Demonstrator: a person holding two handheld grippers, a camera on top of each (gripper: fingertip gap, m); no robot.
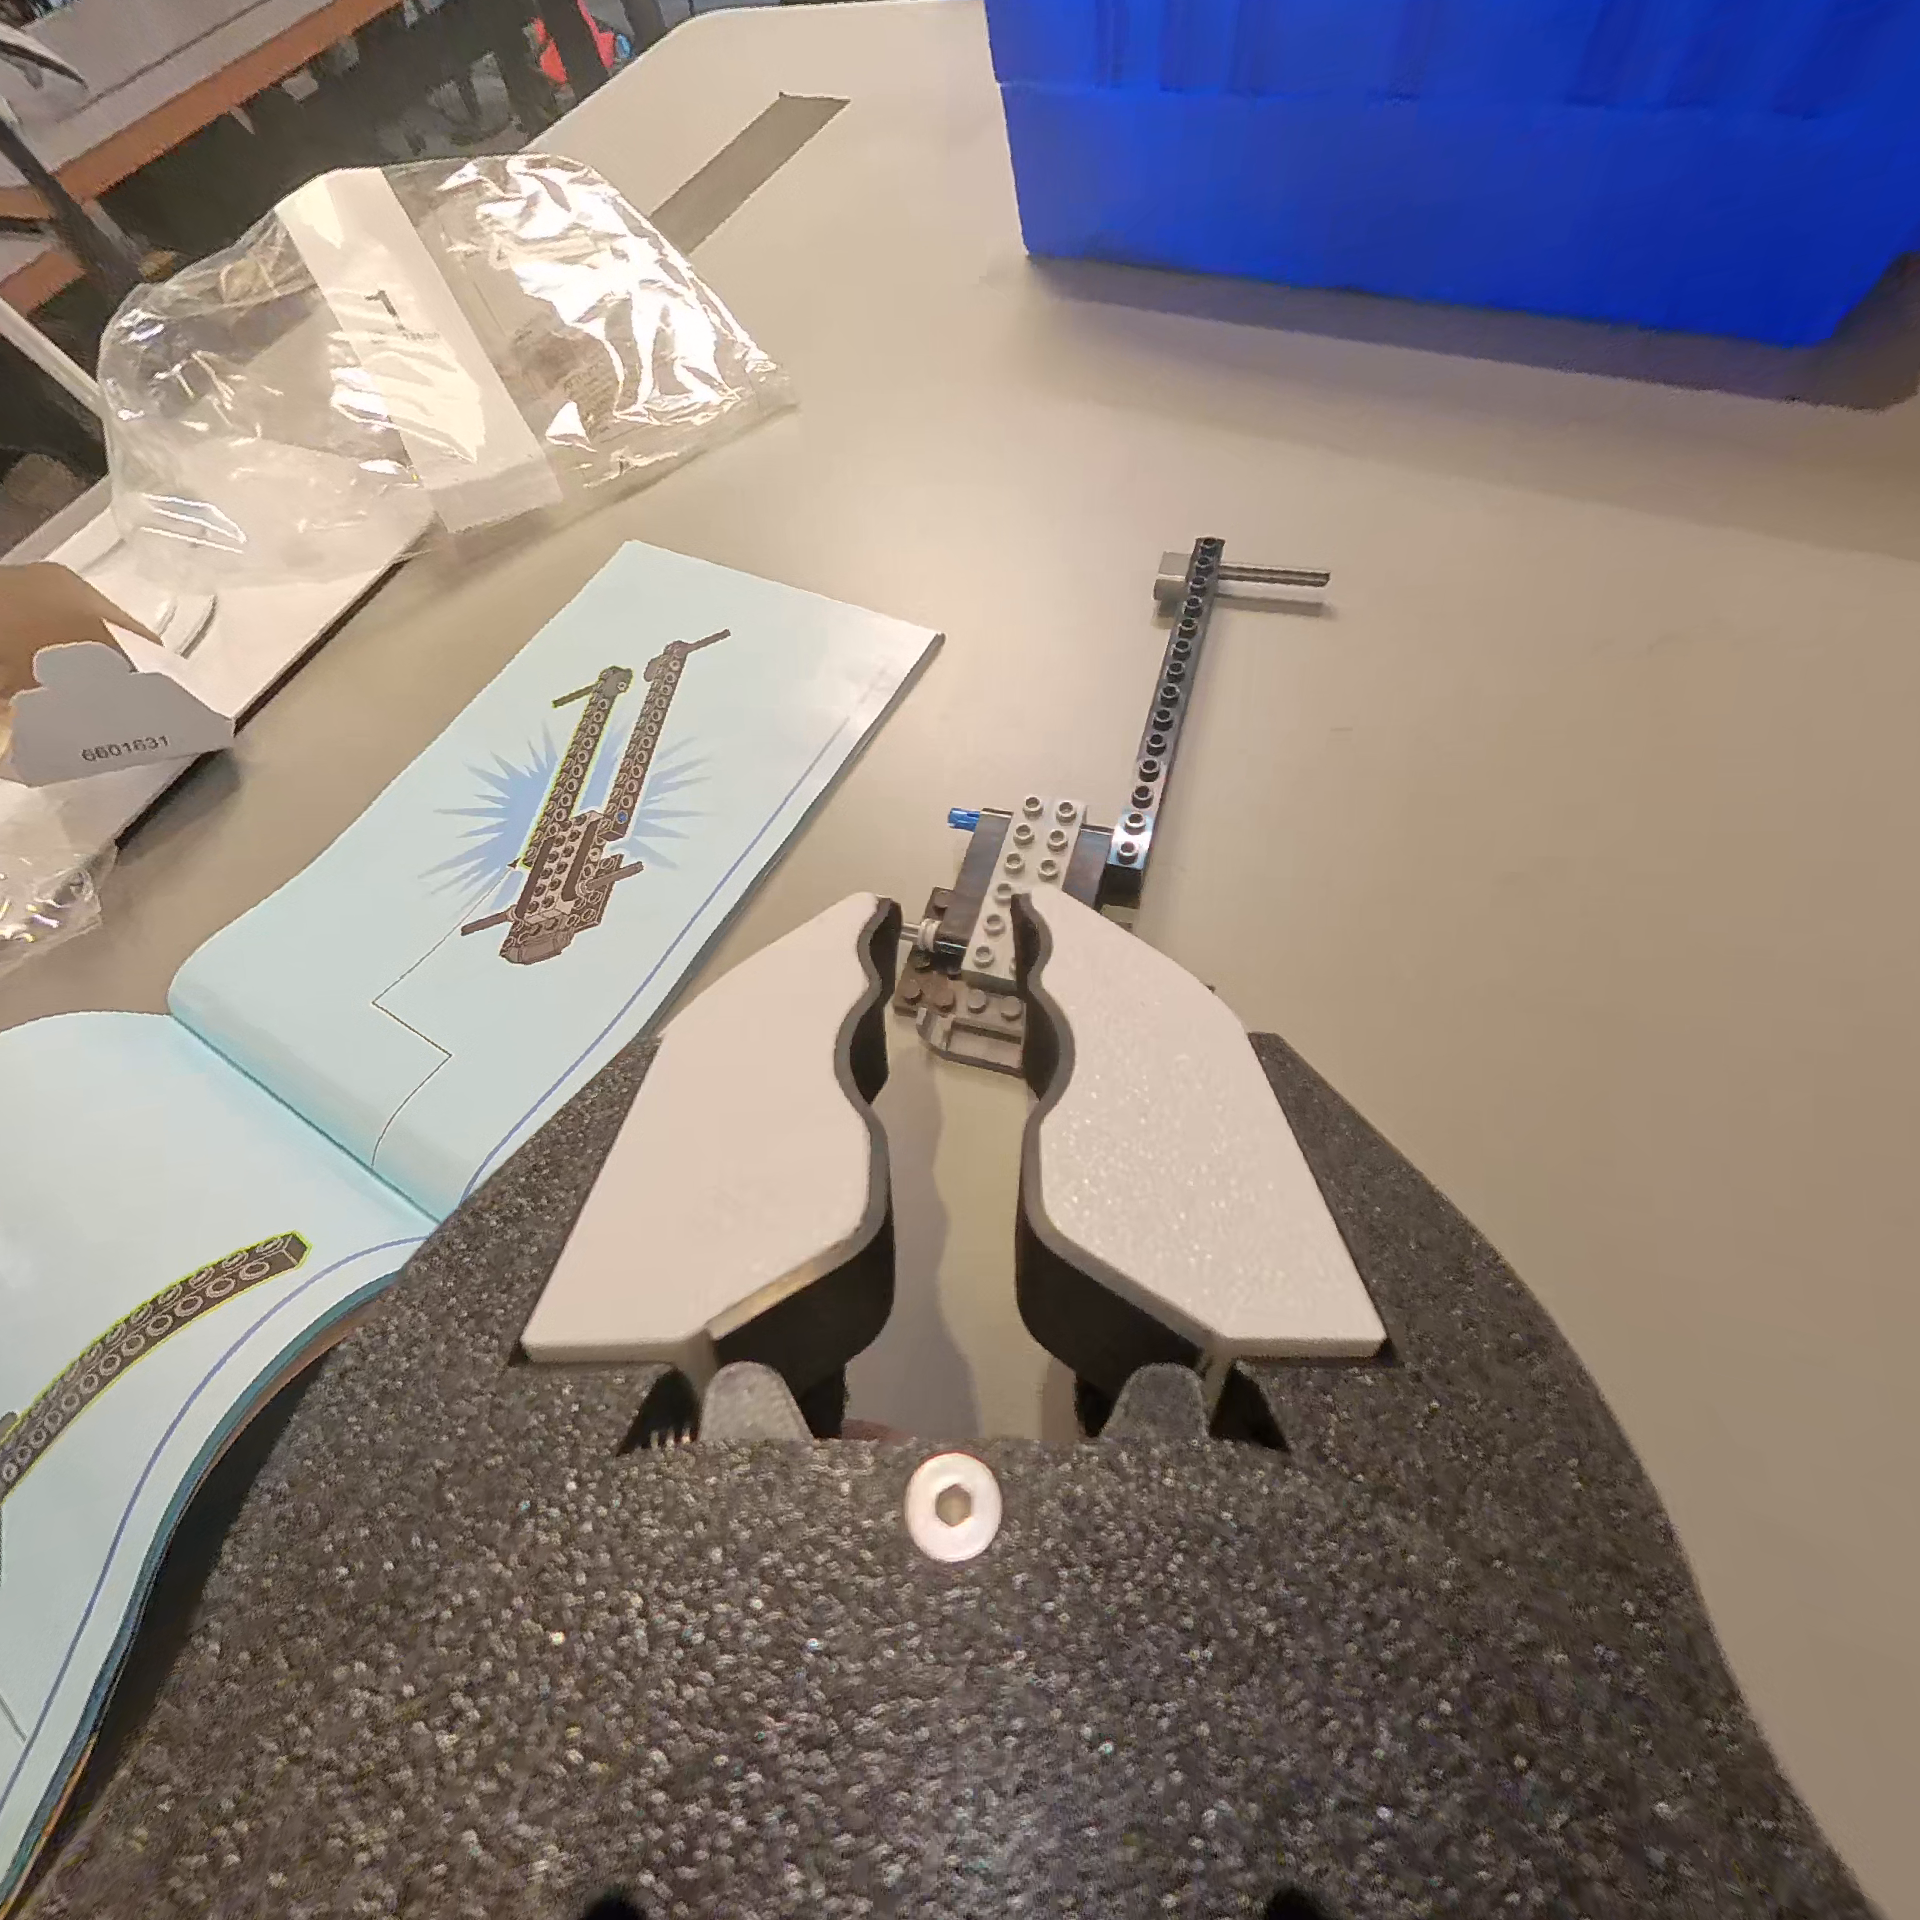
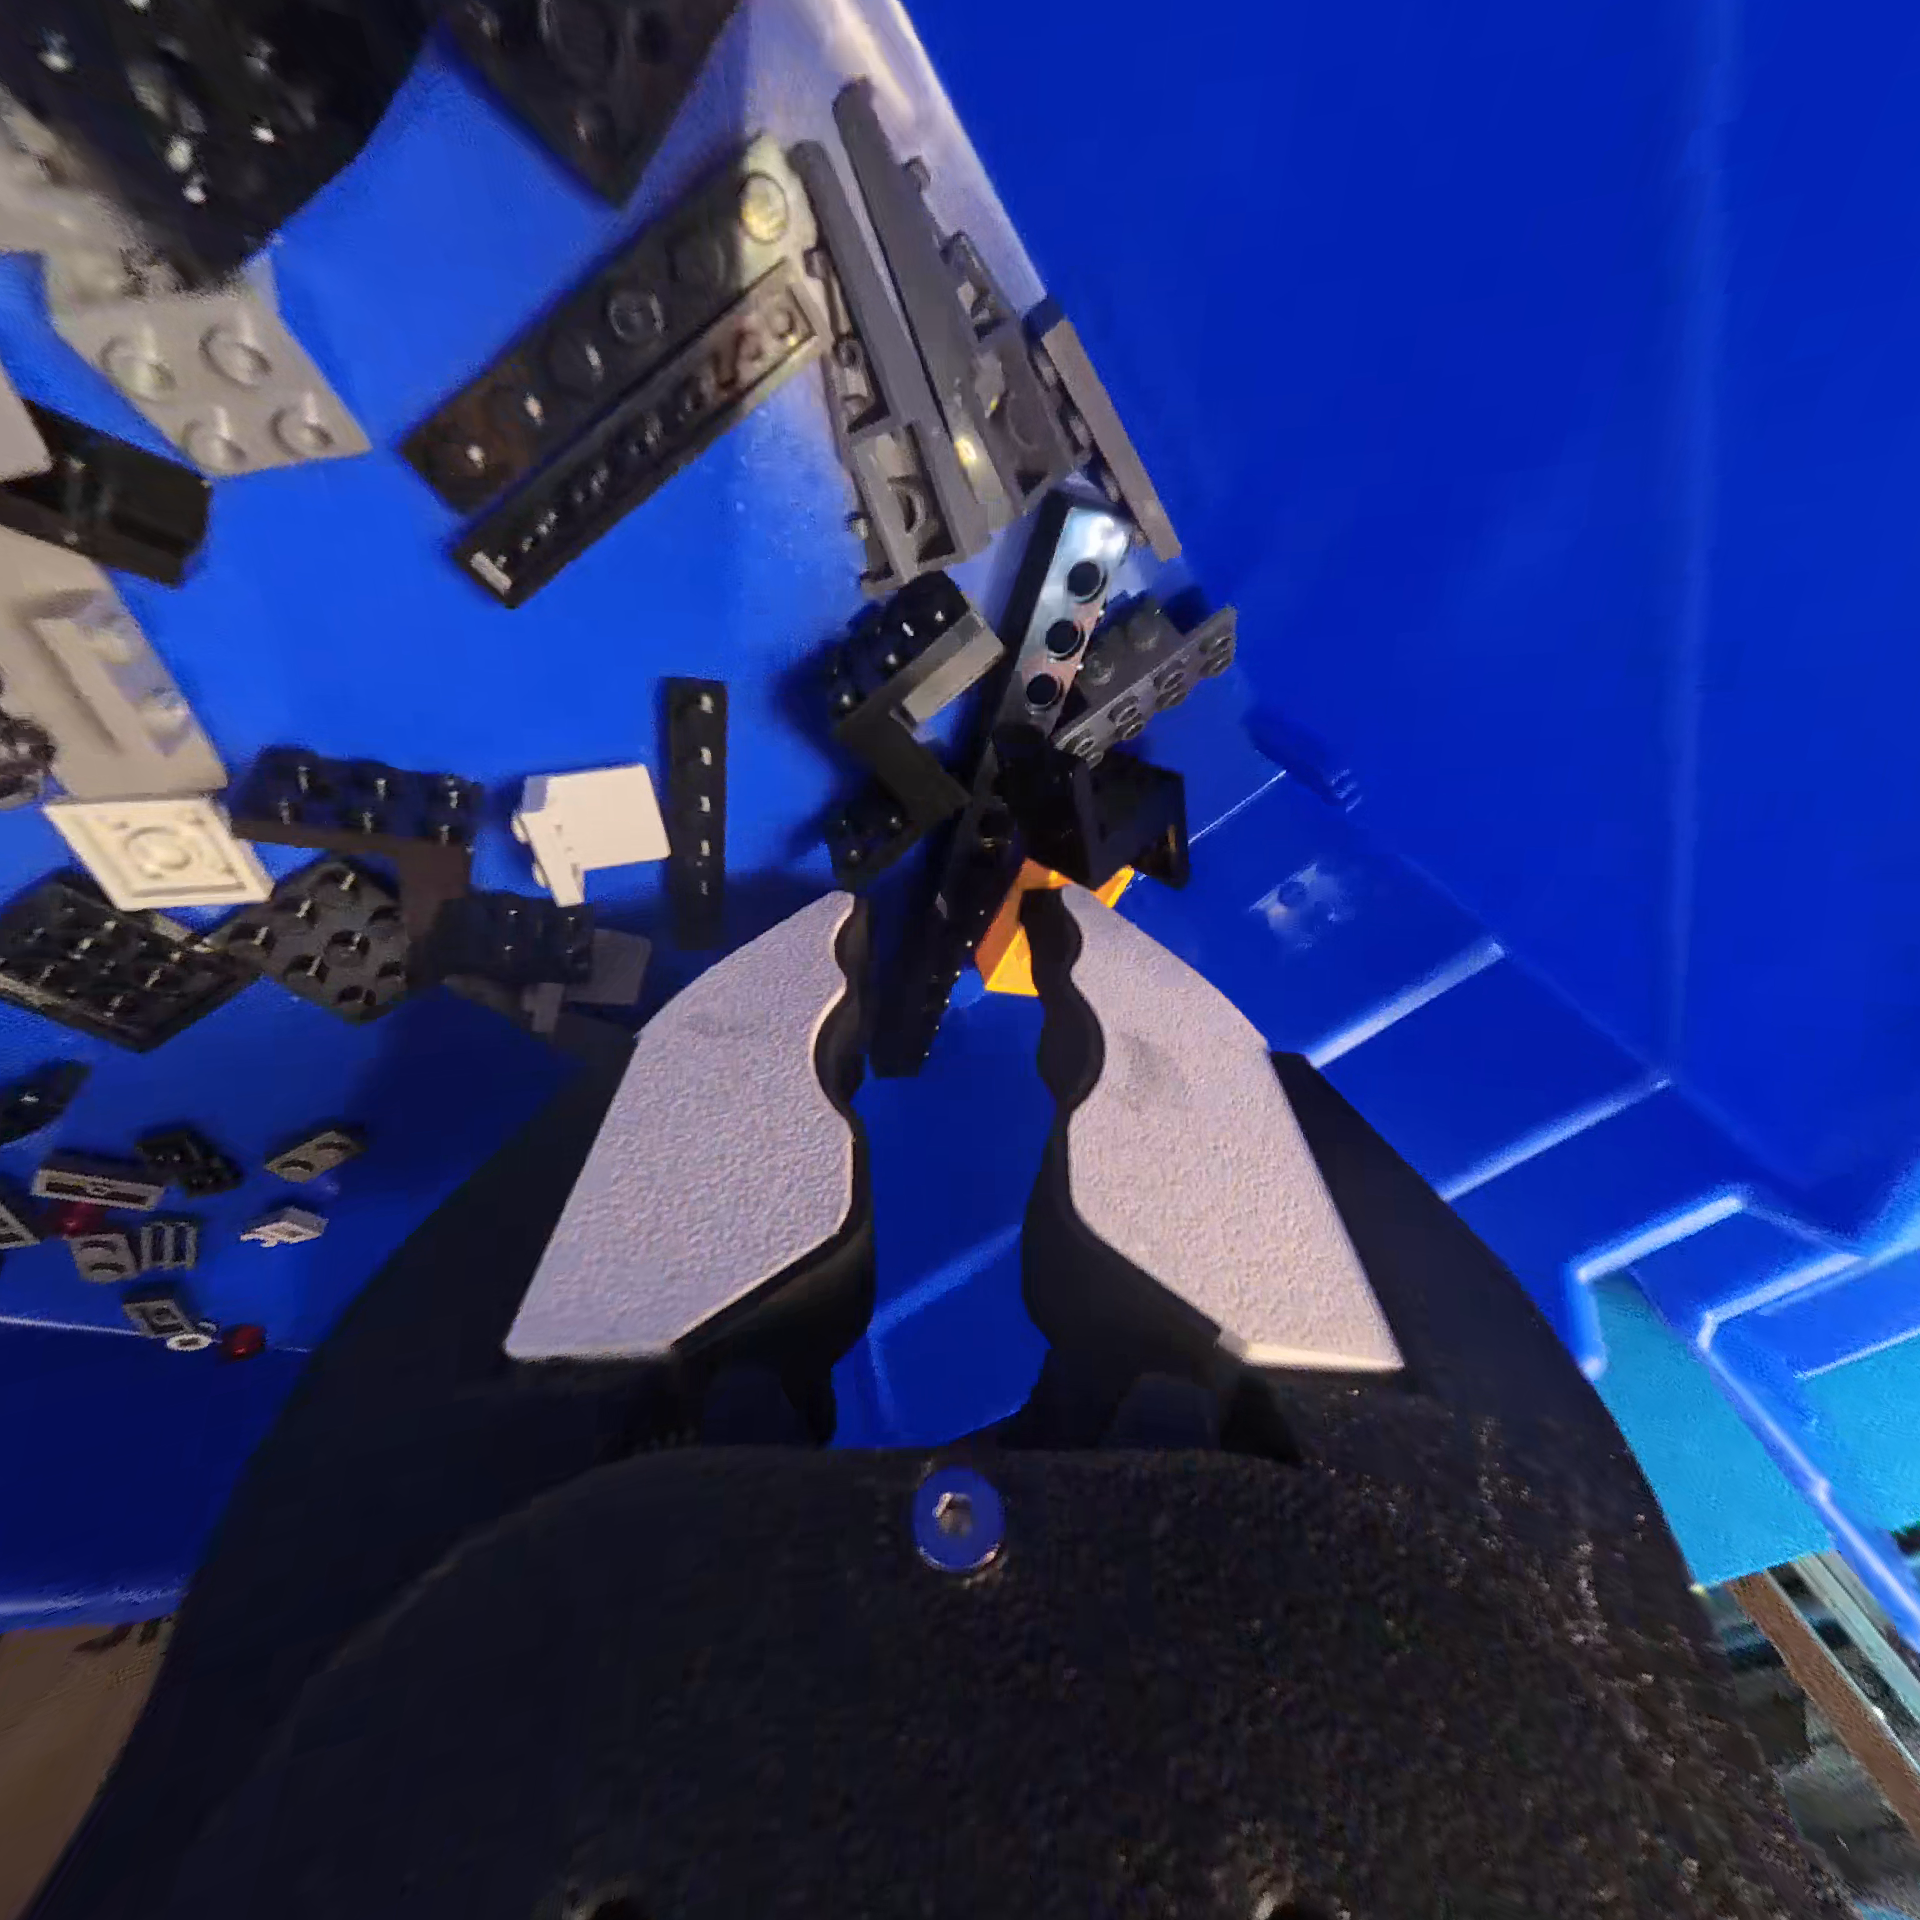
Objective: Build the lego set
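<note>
My two grippers: table build and bin

My left gripper (image 1: 951,925) pinches the grey brick assembly (image 1: 1023,904); my right gripper (image 2: 961,920), jaws part-open in the blue bin (image 2: 1455,520), straddles a black plate (image 2: 935,966), grip unclear.

Blurred bricks (image 2: 156,125) at blue bin (image 2: 1455,416) corner, edge-cropped.

Left wrist view: low, close over table (image 1: 1455,935), facing bin (image 1: 1455,156). Right: inside same bin (image 2: 1455,416).

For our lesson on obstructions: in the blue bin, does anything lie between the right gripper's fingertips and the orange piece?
Yes. A long black plate lies slanted between the right gripper's fingers, over the orange piece's left edge, and black bricks pile over its far end. Its near part shows bare.
</note>
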